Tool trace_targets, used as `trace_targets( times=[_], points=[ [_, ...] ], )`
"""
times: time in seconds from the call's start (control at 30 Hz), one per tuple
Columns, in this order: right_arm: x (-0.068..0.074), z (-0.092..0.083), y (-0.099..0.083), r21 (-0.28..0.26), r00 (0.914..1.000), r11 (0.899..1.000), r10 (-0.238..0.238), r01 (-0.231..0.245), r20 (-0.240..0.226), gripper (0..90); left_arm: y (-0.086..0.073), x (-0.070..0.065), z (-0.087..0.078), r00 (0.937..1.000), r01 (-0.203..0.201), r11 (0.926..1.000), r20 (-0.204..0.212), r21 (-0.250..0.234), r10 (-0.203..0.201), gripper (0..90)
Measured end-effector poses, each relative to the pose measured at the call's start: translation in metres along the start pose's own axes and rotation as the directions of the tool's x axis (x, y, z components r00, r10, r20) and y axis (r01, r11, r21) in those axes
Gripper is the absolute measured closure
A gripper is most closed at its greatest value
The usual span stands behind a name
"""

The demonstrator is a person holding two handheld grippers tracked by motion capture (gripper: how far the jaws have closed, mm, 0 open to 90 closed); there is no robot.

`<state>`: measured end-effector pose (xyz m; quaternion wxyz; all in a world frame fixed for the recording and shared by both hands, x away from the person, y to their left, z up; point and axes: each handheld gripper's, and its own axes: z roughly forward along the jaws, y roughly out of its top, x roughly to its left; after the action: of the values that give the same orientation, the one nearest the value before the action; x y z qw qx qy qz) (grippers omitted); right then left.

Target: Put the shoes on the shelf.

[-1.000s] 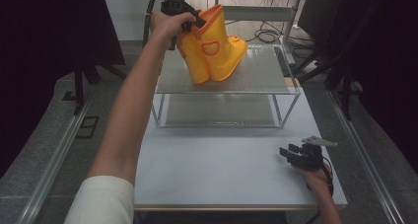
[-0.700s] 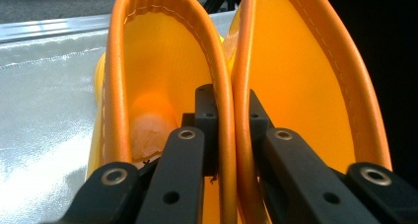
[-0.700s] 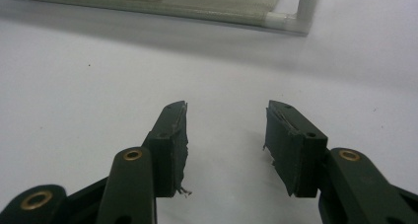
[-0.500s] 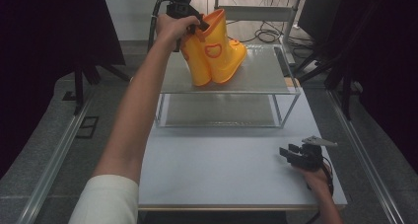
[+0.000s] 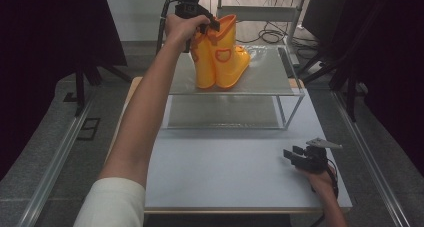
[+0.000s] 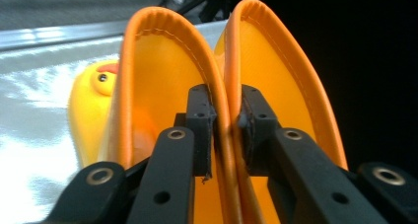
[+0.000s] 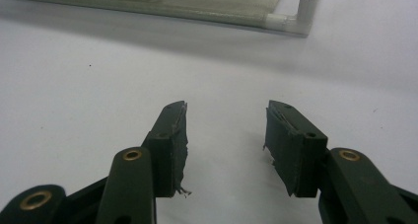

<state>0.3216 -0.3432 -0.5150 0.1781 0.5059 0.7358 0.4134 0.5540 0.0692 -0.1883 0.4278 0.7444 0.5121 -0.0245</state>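
Up at the left, the left gripper [image 5: 210, 27] sits at the tops of a pair of glossy orange-yellow rubber boots [image 5: 220, 57] standing upright on the upper tier of a metal-framed glass shelf [image 5: 280, 77]. Its jaws straddle the two touching inner rims of the boots [image 6: 227, 120]; they have just been opening, though the pads look to be touching the rims. Farther right, the right gripper [image 5: 295, 157] rests low on the white tabletop [image 5: 225, 172], its jaws apart and empty [image 7: 226, 140].
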Motion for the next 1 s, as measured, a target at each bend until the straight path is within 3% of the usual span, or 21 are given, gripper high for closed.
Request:
trace_targets(
  times=[0.1,0.2,0.47,0.6,0.73,0.8,0.87,1.0],
  points=[
    [0.000,0.000,0.000,-0.001,1.0000,1.000,-0.003,0.003,0.000,50.2,0.001,-0.002,0.001,1.0000,-0.002,1.0000,0.005,0.000,0.002,73.7],
    [0.000,0.000,0.000,0.000,1.0000,1.000,0.001,-0.001,-0.002,50.2,0.002,-0.002,-0.001,0.9996,0.003,1.0000,0.029,0.001,-0.003,66.0],
    [0.000,0.000,0.000,0.002,1.0000,1.000,-0.005,0.005,0.003,50.2,0.002,-0.001,-0.007,0.9994,0.022,0.9996,0.026,-0.017,-0.022,52.1],
    [0.000,0.001,0.000,0.004,1.0000,1.000,-0.006,0.005,0.005,50.2,0.003,-0.006,-0.005,0.9989,0.039,0.9992,0.028,-0.011,-0.038,39.5],
    [0.000,0.001,0.000,0.004,1.0000,1.000,-0.006,0.006,0.005,50.2,0.004,-0.012,-0.002,0.9990,0.043,0.9990,0.016,-0.007,-0.043,33.9],
    [0.001,0.001,0.000,0.006,1.0000,1.000,-0.006,0.006,0.004,50.2,0.006,-0.015,-0.001,0.9992,0.039,0.9992,-0.013,-0.002,-0.039,31.4],
    [0.001,0.001,0.000,0.005,1.0000,1.000,-0.009,0.009,0.003,50.2,0.007,-0.018,-0.001,0.9982,0.030,0.9992,-0.051,-0.027,-0.031,30.5],
    [0.001,0.001,0.000,0.006,1.0000,1.000,-0.010,0.010,0.001,50.3,0.011,-0.024,-0.004,0.9980,0.024,0.9992,-0.057,-0.032,-0.025,29.5]
  ],
)
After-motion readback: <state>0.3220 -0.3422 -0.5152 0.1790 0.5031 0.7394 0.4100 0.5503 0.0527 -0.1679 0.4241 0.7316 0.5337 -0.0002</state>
